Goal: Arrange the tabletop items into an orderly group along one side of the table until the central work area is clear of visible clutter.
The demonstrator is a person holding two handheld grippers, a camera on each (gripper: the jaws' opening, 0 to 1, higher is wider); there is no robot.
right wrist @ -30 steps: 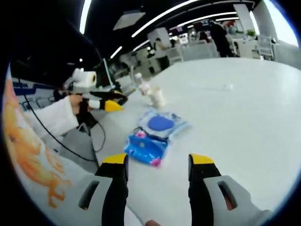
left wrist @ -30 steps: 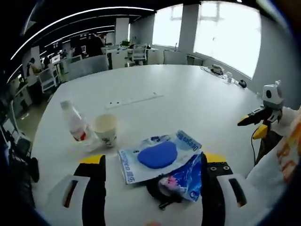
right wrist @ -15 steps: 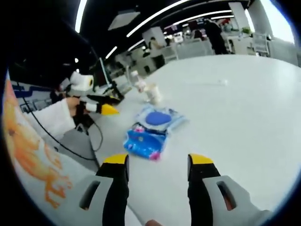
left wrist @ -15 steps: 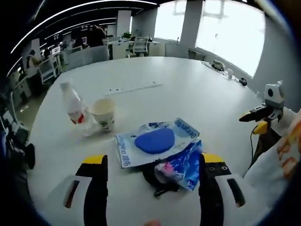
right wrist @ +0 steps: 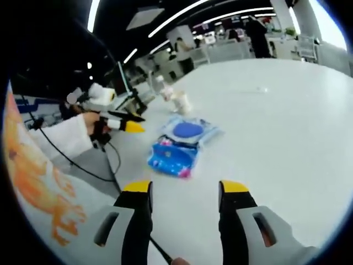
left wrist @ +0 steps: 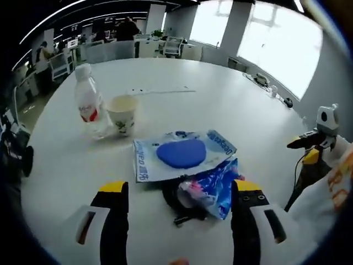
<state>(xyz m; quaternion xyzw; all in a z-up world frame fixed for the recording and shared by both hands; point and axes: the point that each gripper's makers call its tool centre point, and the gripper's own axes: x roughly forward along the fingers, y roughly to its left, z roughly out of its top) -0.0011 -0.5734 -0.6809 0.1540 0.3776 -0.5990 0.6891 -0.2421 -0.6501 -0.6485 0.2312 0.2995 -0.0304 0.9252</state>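
White table [left wrist: 231,110] | wipes pack [left wrist: 182,160] and blue wrapper [left wrist: 218,193] near my edge, bottle [left wrist: 88,107] beside cup [left wrist: 122,113] | left gripper [left wrist: 176,193] and right gripper [right wrist: 185,190] both spread, empty | risk: my sweep could tip cup or bottle

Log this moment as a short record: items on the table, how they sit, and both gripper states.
surface: white table
bottle: upright, beside the cup
cup: paper, upright
wipes pack: flat, blue oval on top, overlapping the blue wrapper
blue wrapper: crumpled, over a black item that is too hidden to identify
left gripper: open, empty, jaws either side of the wrapper
right gripper: open, empty, short of the items
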